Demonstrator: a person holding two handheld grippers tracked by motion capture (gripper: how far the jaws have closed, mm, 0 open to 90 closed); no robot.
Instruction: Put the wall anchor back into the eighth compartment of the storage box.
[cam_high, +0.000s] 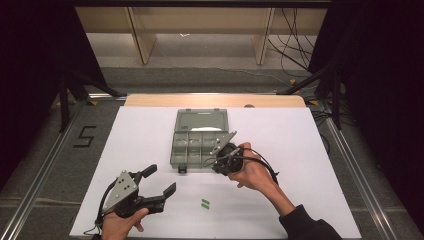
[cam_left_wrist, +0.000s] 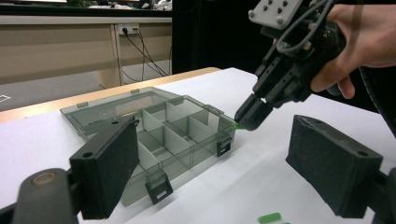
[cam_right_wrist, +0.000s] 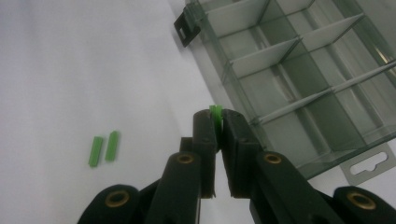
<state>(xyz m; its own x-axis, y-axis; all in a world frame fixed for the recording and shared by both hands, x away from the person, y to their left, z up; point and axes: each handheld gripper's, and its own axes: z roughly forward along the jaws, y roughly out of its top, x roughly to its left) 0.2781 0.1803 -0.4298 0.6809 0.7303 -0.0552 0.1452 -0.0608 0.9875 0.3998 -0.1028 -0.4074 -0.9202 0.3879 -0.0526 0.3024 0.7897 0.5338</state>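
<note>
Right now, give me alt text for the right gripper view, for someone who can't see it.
Black tongs pinch a small green piece at their tips, just beside the edge of an open clear divided box. Two more green pieces lie side by side on the white table.

Green piece (cam_right_wrist: 215, 113) between closed jaws, beside compartment box (cam_right_wrist: 299, 70) rim.

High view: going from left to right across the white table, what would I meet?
Left gripper, jaws open → two small green pieces lying on the table → right gripper, shut on a green piece at the near right corner of the open compartment box.
</note>
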